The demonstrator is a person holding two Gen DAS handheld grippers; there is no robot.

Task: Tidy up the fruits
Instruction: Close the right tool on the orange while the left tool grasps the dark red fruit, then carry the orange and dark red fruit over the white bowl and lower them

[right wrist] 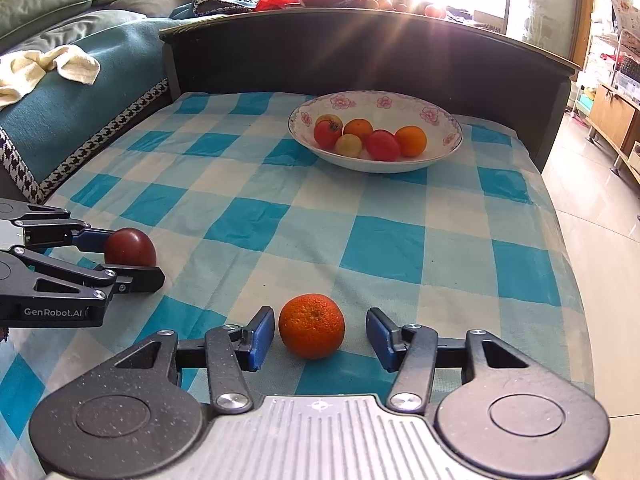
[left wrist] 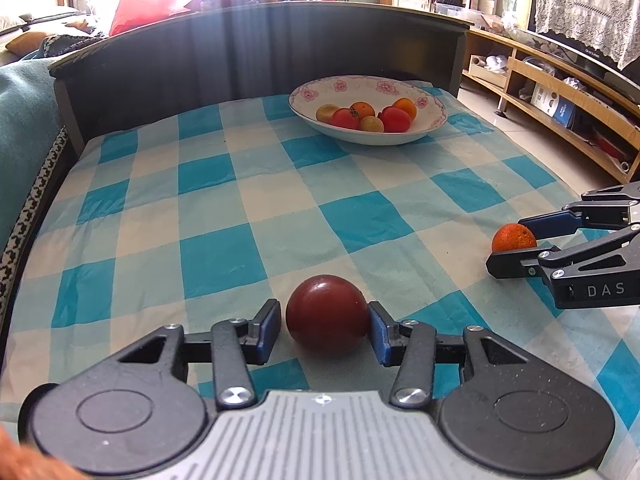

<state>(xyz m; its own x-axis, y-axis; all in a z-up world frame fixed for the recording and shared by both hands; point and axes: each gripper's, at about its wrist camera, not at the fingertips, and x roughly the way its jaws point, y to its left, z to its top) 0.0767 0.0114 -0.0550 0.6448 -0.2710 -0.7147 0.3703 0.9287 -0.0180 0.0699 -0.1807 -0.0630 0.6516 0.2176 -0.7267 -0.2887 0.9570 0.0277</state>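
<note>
A dark red tomato (left wrist: 327, 314) lies on the checked cloth between the pads of my left gripper (left wrist: 325, 330); the right pad touches it and a sliver of gap shows at the left pad. It also shows in the right wrist view (right wrist: 130, 247). An orange tangerine (right wrist: 311, 328) lies on the cloth between the pads of my right gripper (right wrist: 320, 338), which is open with gaps on both sides. The tangerine also shows in the left wrist view (left wrist: 513, 237). A white flowered bowl (left wrist: 430, 120) at the far side holds several fruits.
The blue and white checked cloth (left wrist: 240, 208) covers the table. A dark curved backboard (left wrist: 240, 48) stands behind the bowl. A sofa with a teal cover (right wrist: 80, 92) is on the left. The tiled floor (right wrist: 600, 240) and wooden shelves (left wrist: 560, 96) lie to the right.
</note>
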